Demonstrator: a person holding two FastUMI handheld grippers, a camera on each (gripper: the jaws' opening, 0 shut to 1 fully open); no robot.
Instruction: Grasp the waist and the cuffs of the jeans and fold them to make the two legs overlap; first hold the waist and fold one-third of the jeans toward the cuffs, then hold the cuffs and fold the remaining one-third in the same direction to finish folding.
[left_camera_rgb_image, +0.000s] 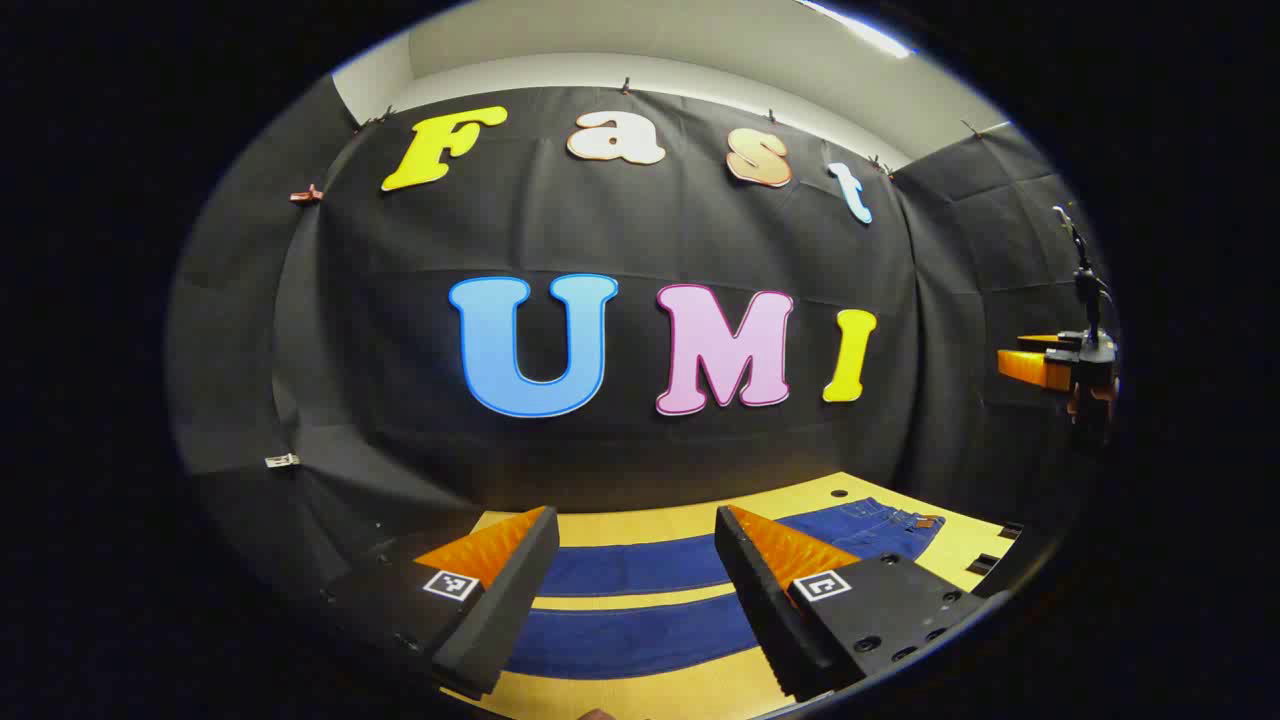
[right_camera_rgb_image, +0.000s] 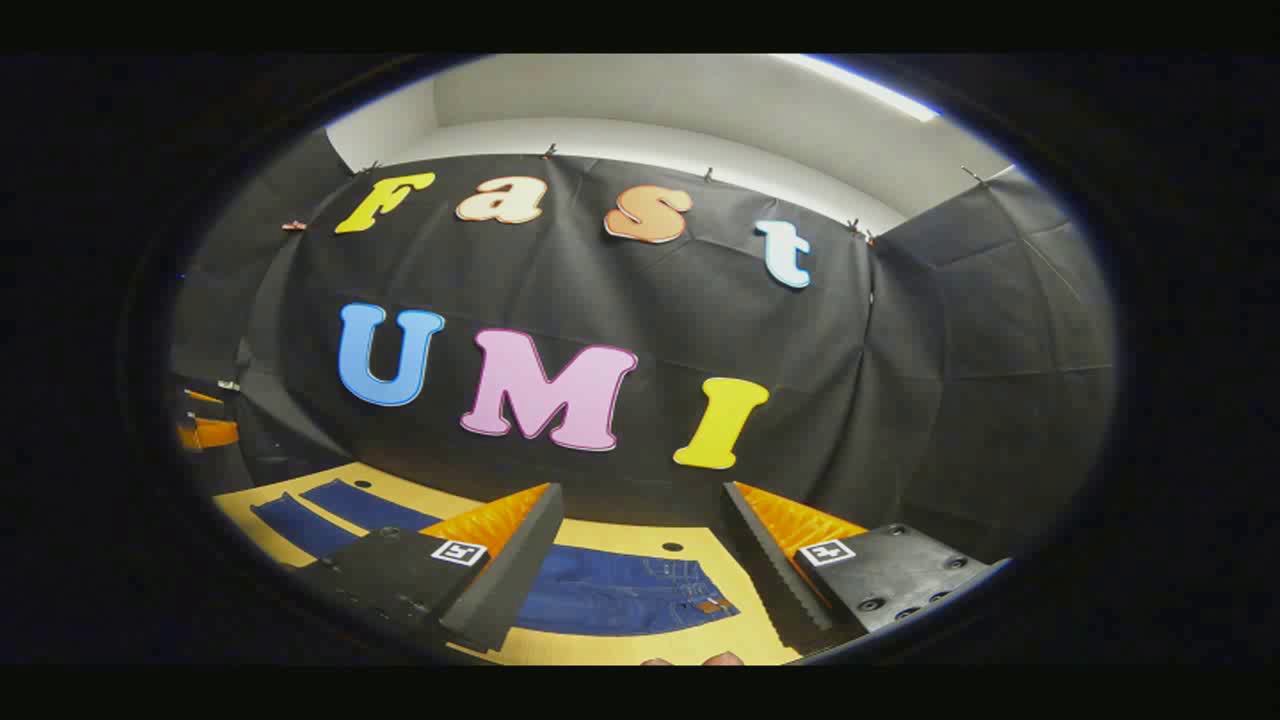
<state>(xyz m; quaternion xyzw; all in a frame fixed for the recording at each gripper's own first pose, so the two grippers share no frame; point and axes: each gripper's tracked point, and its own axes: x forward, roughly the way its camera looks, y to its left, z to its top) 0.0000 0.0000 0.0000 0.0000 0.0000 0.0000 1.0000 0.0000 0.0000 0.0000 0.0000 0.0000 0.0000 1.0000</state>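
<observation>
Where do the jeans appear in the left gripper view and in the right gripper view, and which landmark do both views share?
Left gripper view: the jeans lie flat on the yellow table, bottom centre, legs between the fingers, waist towards the lower right.
Right gripper view: the jeans lie at bottom centre, waist between the fingers, legs running to the lower left.
Shared landmark: the brown waist patch.
</observation>
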